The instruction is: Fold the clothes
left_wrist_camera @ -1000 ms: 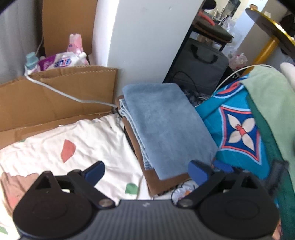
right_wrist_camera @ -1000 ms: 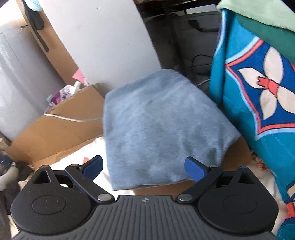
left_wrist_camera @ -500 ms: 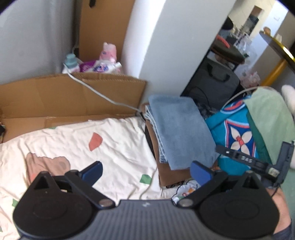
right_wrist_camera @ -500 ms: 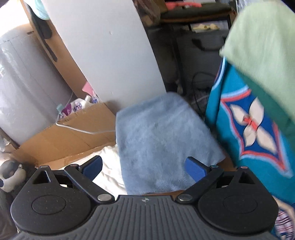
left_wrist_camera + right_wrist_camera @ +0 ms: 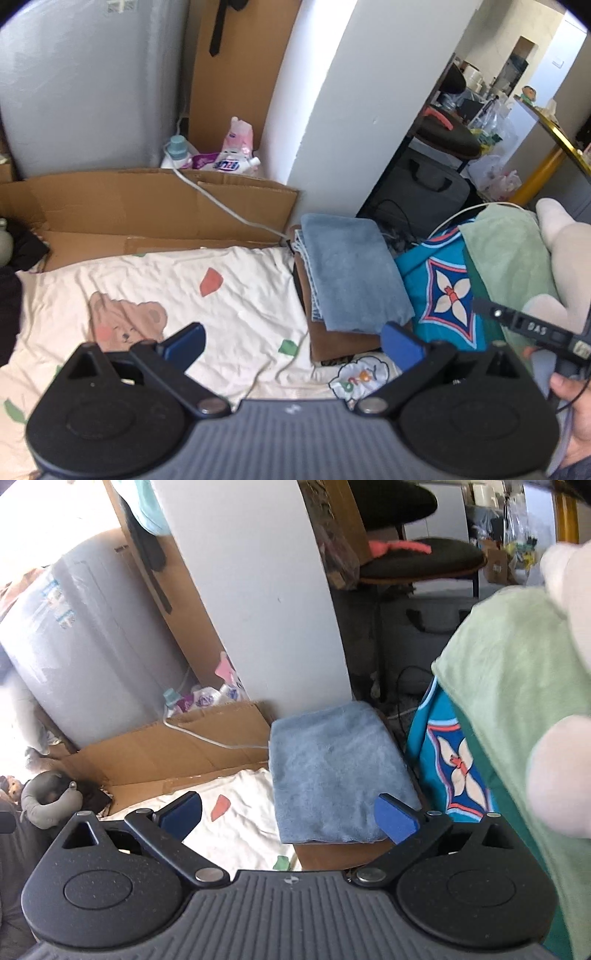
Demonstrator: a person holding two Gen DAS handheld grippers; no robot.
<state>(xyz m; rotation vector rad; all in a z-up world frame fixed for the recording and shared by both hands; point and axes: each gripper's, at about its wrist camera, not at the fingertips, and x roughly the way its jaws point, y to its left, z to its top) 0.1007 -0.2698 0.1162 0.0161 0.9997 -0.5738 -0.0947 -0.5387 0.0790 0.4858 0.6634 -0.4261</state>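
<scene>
A white pillar (image 5: 332, 110) rises behind flattened cardboard (image 5: 147, 206) on the floor, with a grey appliance (image 5: 85, 85) to its left. Past the pillar stand a dark cushioned chair (image 5: 424, 559) and a yellow-rimmed table (image 5: 550, 147), daylight brightening the far room.

Blue towel (image 5: 332, 764) – plush, matt; cardboard (image 5: 147, 210) – creased; sheet (image 5: 184, 295) – wrinkled cotton.
</scene>
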